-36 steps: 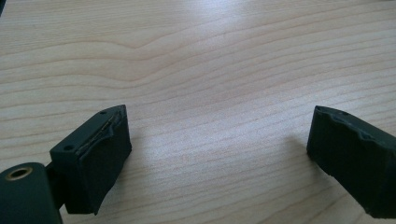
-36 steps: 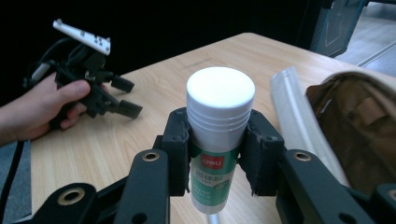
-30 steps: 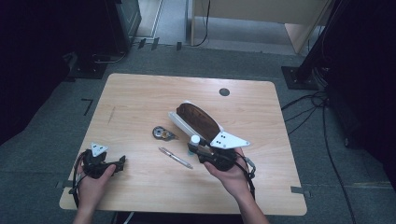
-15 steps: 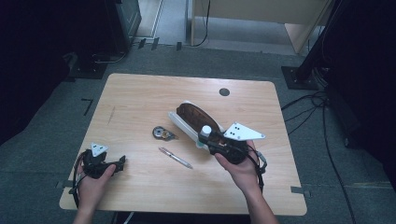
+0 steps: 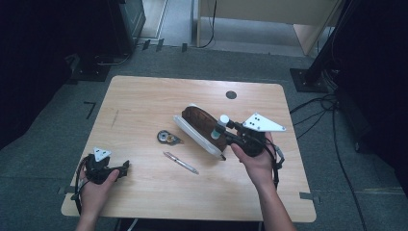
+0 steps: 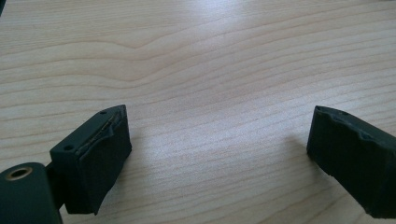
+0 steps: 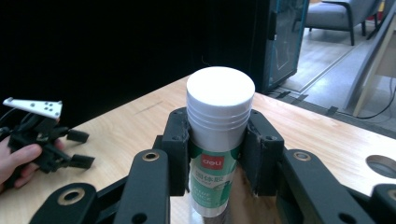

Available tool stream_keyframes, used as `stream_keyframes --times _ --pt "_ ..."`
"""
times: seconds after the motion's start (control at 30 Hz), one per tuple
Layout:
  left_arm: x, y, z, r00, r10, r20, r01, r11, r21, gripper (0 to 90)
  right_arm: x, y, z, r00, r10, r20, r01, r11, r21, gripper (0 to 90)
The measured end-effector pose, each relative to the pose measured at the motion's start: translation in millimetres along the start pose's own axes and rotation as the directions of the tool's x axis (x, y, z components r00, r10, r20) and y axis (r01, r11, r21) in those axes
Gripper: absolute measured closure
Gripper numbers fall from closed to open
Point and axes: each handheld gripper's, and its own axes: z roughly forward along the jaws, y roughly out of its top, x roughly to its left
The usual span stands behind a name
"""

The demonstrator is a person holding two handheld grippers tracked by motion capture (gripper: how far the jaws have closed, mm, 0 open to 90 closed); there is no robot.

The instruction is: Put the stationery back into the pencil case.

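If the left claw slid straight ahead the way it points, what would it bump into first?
Probably nothing soon. The open left claw points low along the bare light wooden table, and its own camera shows plain wood ahead. Farther on, the silver pen may lie near that line, but depth is unclear.

A light wooden table (image 5: pixel 144 96) carries a few loose things. Near its middle, a small round tape dispenser (image 5: pixel 167 137) lies flat. At about five o'clock from it, a slim pen (image 5: pixel 181 162) lies slantwise, apart from it. At about two o'clock from the dispenser, a brown pencil case (image 5: pixel 197 120) lies with its white edge open. A dark round hole (image 5: pixel 231 95) sits near the table's far edge.
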Motion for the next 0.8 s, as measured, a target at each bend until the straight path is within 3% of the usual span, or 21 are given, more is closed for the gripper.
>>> stream_keyframes --times 0.4,0.8 --pt "0.1 0.0 0.0 1.0000 0.001 -0.001 -0.001 1.0000 0.000 6.3 -21.5 3.2 4.4 0.9989 0.015 0.044 -0.015 1.000 0.004 65.5" --pt "0.0 0.0 0.1 1.0000 0.001 -0.001 -0.001 1.0000 -0.001 6.2 -41.7 -15.7 23.2 0.9959 0.046 0.077 -0.049 0.998 0.032 65.5"
